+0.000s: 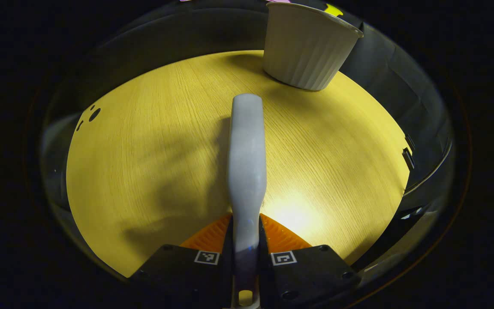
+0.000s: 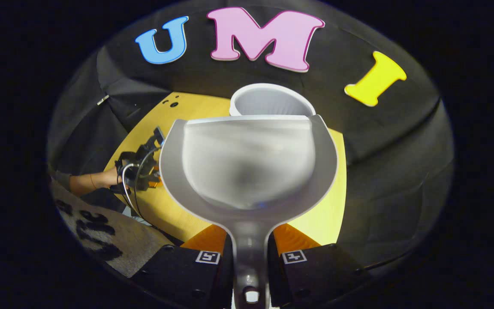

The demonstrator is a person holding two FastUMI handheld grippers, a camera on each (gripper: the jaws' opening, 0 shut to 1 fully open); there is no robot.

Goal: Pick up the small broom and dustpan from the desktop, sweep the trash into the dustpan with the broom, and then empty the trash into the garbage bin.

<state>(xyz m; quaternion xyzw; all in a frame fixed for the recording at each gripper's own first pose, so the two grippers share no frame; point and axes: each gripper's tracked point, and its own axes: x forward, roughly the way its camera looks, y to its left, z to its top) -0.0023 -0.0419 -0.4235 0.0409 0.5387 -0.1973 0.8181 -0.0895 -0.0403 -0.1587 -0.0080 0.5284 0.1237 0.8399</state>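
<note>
Yellow wood-grain desktop (image 1: pixel 152 150) spans the booth floor area, bordered by black cloth wall (image 2: pixel 384 141). Ribbed white garbage bin (image 1: pixel 307 47) stands upright at the desktop's far edge. Grey plastic dustpan (image 2: pixel 247 163) is raised level, its front lip just before the bin's rim; right gripper (image 2: pixel 250 253) pinches its handle. Left gripper (image 1: pixel 245 253) clamps the pale grey broom handle (image 1: pixel 247 163), which extends forward above the desktop.
</note>
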